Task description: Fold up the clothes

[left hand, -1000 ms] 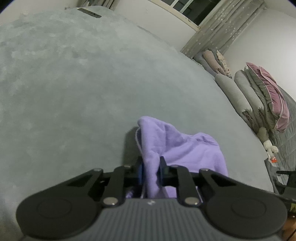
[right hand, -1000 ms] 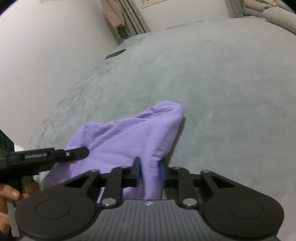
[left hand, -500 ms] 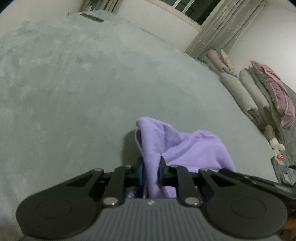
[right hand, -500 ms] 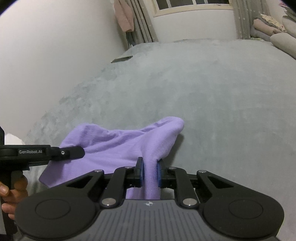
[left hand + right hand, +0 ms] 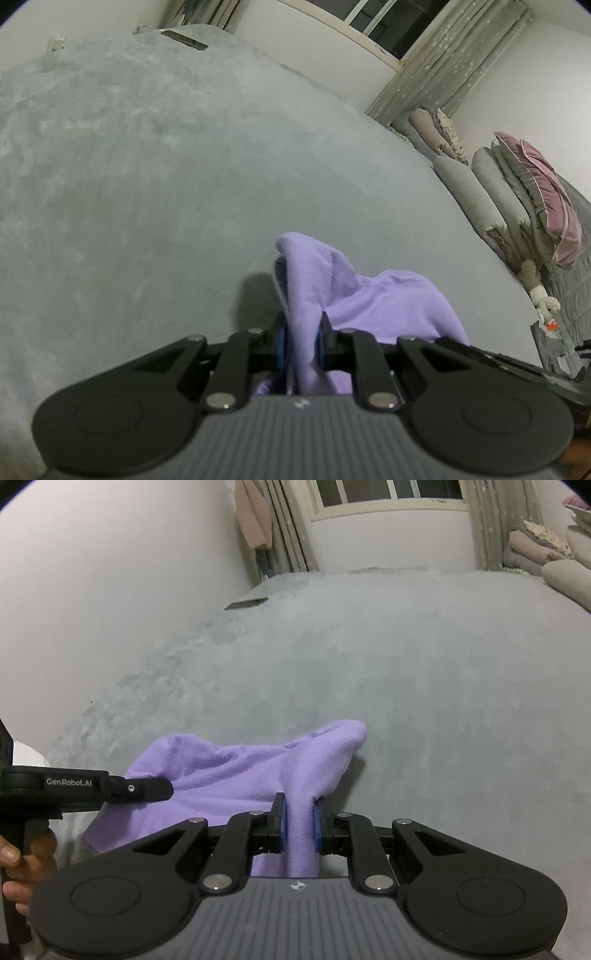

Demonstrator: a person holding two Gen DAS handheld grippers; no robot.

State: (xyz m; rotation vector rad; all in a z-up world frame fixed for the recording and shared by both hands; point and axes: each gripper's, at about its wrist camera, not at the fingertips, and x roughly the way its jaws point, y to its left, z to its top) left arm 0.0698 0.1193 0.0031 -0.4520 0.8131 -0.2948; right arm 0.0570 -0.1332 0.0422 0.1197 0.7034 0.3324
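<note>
On the wide grey plush bedspread [image 5: 155, 177] we hold a soft lilac garment [image 5: 373, 299], bunched near the bed's near edge, lots of bare room beyond. Left gripper [image 5: 300, 341] is pinched tight on one fold; right gripper [image 5: 298, 825] is nipped on another, blue pads [image 5: 281, 825] pressing the cloth. Rolled pillows [image 5: 476, 195] line the right side.

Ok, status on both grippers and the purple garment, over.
Left gripper shut on purple garment. Right gripper shut on it too, other end. Garment bunched between them over the grey blanket. Nothing in the way.
</note>
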